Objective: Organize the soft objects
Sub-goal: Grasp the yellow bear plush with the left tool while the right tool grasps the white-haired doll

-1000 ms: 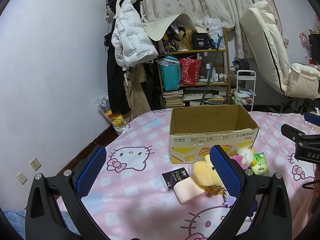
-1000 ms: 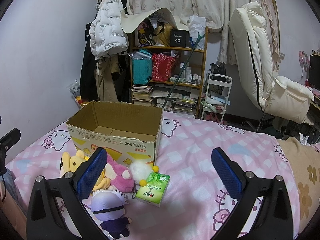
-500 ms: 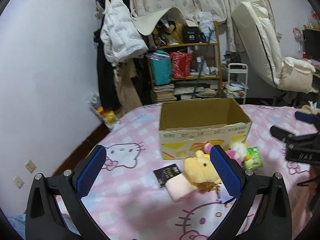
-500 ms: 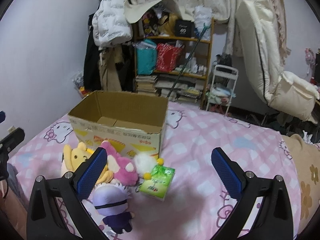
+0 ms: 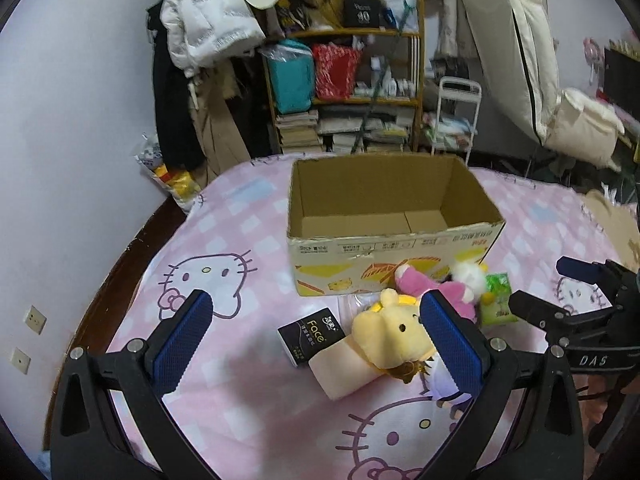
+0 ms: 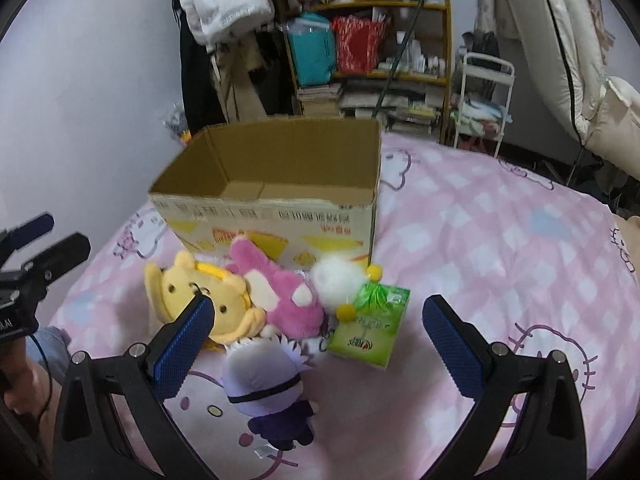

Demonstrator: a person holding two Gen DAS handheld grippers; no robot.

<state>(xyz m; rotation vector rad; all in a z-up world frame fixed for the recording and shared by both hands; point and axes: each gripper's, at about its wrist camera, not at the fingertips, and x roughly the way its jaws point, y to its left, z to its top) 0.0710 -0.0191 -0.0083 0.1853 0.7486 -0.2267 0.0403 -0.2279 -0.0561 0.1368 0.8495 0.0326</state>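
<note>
Overhead, both the left claw [image 5: 316, 334] and right claw [image 6: 318, 336] are held spread and empty above the bed [image 6: 500, 248]; yellow plush [image 6: 196, 296] and pink plush [image 6: 286, 296] are heaped just near of the cardboard box [image 6: 272, 216].

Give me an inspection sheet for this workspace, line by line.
Surface: pink cartoon-cat blanket on a bed.
Job's things: open cardboard box, nothing seen inside; in front of it a yellow plush, pink plush, white pom-pom plush, purple-haired doll, pink pad.
Clutter: green tissue pack, black Face pack.
Grippers: left gripper and right gripper both open, holding nothing.
Cables: thin cord by the hand at left.
Surroundings: crowded shelf, white jacket, cream chair.
</note>
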